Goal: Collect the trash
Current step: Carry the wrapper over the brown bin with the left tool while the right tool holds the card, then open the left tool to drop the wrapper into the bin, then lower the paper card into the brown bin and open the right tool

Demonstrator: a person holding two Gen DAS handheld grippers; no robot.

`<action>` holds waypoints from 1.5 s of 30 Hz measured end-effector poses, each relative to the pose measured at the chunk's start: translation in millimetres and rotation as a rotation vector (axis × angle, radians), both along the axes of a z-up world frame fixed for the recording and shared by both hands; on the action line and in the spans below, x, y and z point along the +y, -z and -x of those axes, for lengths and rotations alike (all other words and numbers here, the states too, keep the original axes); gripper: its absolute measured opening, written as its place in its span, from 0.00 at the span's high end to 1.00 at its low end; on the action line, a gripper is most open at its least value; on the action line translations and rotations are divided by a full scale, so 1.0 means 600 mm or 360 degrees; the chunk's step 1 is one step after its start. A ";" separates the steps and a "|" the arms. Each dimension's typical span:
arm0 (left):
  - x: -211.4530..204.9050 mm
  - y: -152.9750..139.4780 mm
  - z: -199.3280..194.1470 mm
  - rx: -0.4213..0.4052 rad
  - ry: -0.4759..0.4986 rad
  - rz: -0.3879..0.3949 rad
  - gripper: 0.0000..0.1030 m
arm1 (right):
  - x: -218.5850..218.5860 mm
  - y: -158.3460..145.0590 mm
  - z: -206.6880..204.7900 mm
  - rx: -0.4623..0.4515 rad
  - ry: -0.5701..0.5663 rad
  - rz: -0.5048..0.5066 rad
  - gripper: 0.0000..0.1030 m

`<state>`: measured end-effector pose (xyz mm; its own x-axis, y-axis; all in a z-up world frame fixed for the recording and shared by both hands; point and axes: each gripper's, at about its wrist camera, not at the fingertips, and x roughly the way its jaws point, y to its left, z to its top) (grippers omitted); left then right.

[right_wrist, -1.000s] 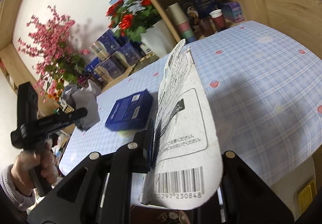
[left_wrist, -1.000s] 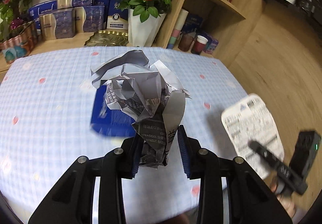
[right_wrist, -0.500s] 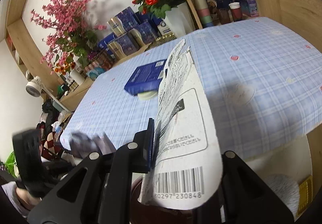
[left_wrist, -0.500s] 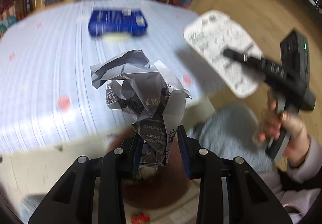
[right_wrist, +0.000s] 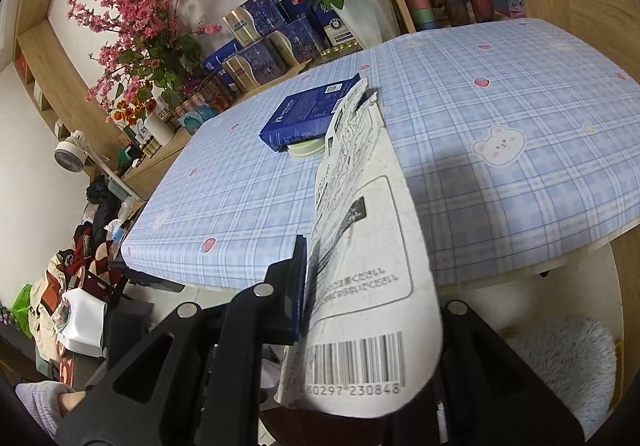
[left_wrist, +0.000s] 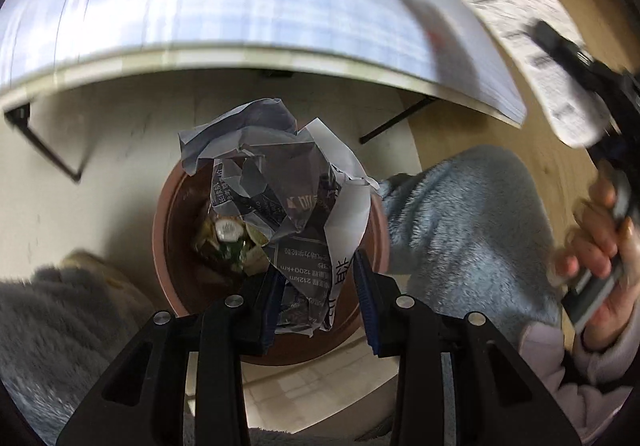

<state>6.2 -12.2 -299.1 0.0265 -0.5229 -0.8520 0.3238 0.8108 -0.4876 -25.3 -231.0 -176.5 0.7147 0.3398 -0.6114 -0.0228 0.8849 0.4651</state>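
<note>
My left gripper [left_wrist: 318, 296] is shut on a crumpled grey newspaper ball [left_wrist: 280, 197] and holds it right above a round brown trash bin [left_wrist: 168, 246] on the floor, with other trash inside. My right gripper [right_wrist: 360, 286] is shut on a flat white package [right_wrist: 360, 246] with a barcode, held upright in front of the table edge. That package and the right gripper also show at the upper right of the left wrist view [left_wrist: 520, 25]. A blue box [right_wrist: 308, 113] lies on the table over a pale round lid [right_wrist: 304, 147].
The table [right_wrist: 480, 173] has a blue plaid cloth; its edge and black legs [left_wrist: 40, 141] stand above the bin. Fluffy grey-blue legs [left_wrist: 460, 213] flank the bin. Flowers, tins and cups line the shelf [right_wrist: 280, 33] behind the table.
My left gripper has swung down off the table with the newspaper ball to above the bin. My right gripper has pulled back a little from the table with the package.
</note>
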 end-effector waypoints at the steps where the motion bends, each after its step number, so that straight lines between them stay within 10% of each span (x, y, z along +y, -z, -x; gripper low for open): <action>1: 0.000 0.005 0.004 0.0040 -0.0021 0.0006 0.66 | -0.001 0.001 0.001 -0.0008 0.0001 -0.0011 0.82; 29: -0.004 0.020 -0.005 0.0065 -0.0068 -0.0034 0.49 | 0.002 0.037 0.021 0.0047 -0.0001 -0.0021 0.82; 37: 0.060 -0.098 0.026 -0.0508 -0.0463 -0.0010 0.12 | 0.024 0.050 0.029 0.0106 -0.0113 -0.0017 0.82; 45: 0.105 -0.153 0.044 -0.0802 -0.0707 0.0005 0.07 | 0.097 0.065 0.029 0.0198 -0.0377 0.0085 0.82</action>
